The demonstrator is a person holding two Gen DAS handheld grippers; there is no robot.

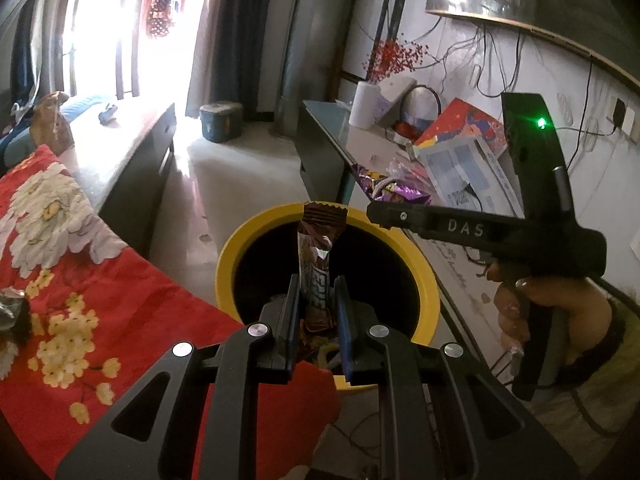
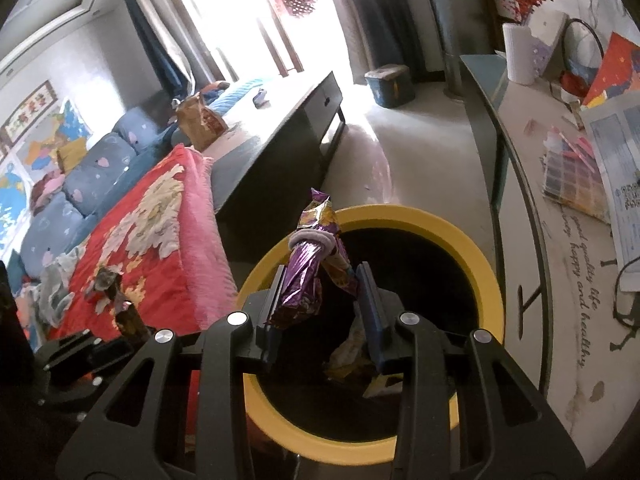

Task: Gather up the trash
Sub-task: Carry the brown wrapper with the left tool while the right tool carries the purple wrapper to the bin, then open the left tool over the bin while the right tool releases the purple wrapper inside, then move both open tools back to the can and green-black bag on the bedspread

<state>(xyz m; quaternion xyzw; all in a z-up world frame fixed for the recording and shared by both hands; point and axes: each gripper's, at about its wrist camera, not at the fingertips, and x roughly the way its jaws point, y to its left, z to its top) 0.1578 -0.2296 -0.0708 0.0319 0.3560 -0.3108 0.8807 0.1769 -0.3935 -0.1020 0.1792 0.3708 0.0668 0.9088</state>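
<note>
A brown wrapper is pinched by the left gripper and a purple wrapper by the right gripper, fingers closed, over the yellow bin, seemingly for dropping.

"DAS" in pale caps on side of right gripper, right of frame, left wrist view. Cursive "good quality life, happy and healthy" printed on white tabletop, right side, right wrist view. Brown wrapper lettering, centre frame: illegible. Wall hanging chars, upper left: too small to read.
</note>
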